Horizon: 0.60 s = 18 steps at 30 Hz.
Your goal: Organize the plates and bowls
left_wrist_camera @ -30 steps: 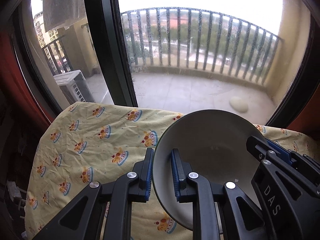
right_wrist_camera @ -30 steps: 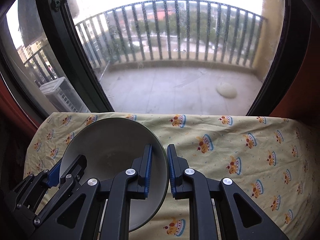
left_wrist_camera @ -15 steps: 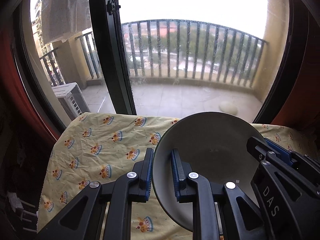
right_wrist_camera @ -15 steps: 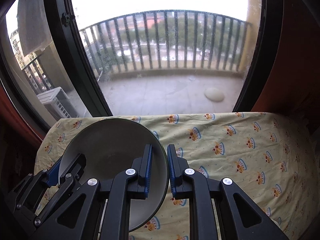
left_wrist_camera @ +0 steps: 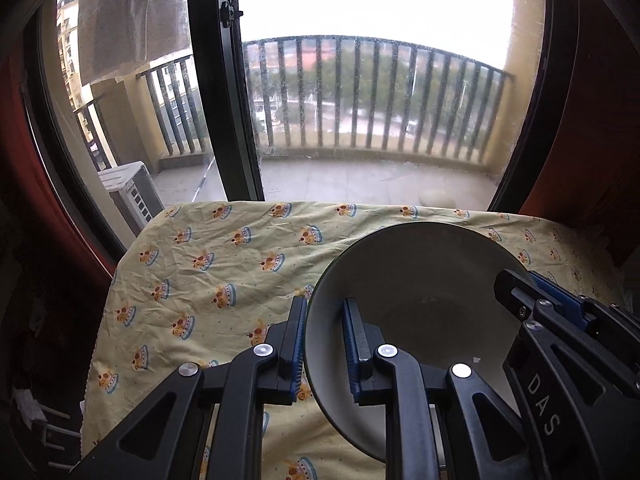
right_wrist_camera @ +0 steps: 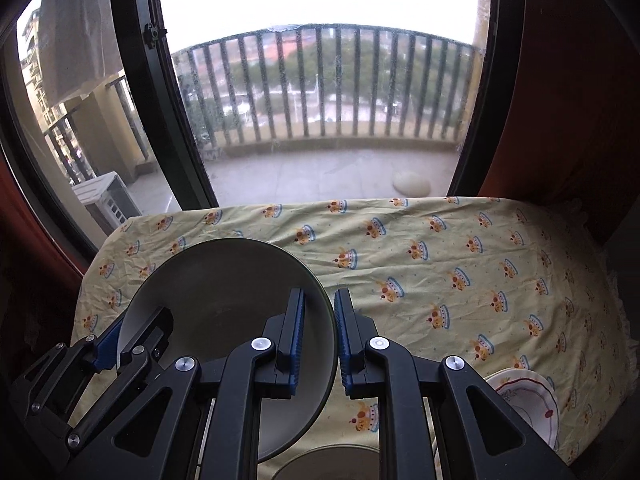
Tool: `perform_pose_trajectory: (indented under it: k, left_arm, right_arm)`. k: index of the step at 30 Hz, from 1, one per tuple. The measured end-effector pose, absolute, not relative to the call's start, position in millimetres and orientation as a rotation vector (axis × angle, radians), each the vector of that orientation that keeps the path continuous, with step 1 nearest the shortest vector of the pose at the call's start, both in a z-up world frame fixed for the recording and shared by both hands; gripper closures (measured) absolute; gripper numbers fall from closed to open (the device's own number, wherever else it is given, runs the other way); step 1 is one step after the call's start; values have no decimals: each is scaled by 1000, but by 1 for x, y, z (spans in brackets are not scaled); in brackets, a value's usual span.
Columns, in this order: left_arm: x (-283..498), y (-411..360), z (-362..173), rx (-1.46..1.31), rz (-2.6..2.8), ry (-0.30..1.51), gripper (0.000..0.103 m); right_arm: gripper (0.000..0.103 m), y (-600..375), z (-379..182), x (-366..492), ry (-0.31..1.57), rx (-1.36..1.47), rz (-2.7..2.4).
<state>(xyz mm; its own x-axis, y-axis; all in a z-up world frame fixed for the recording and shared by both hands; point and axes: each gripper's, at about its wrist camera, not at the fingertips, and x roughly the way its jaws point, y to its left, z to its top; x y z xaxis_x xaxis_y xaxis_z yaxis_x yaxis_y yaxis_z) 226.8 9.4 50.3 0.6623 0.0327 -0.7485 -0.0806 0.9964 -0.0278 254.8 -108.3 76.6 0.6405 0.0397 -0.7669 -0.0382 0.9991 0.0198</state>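
Grey bowl point(left_wrist_camera: 420, 280) tilted above tablecloth; white plate point(right_wrist_camera: 528, 404) lies flat.

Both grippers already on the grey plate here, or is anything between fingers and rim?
Nothing between. The left gripper and right gripper each clamp the grey plate rim directly, on opposite edges, above the yellow tablecloth.

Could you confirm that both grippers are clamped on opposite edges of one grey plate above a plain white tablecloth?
Not quite: the tablecloth is yellow with a crown print, as the right wrist view shows. The left gripper and right gripper do clamp the grey plate.
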Motion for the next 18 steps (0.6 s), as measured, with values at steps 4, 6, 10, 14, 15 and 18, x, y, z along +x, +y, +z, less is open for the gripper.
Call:
perform_pose_trajectory:
  k: [4,6,10,14,15,18]
  left_arm:
    - [208,4,52,-52,22,846,88]
    - [200,0,52,-46,-3,848,88]
    - [186,-9,48,-36,-53,857,88]
    - [172,-18,42,-35,-91,878,88]
    - [169,-20,41,-35,-97,882,88]
    - [160,-28,37,-28,-109,894,88]
  right_arm:
    - [84,-112,78,230,868,6,5]
    - [84,-115,79,219,867,12,-17]
    - [84,-124,78,198,870,21,-65]
    - [84,-133,72,180,885,25,-107]
    - [84,-135,70,175,889,27,-114]
    - [84,-141,65,164,899,32,-127]
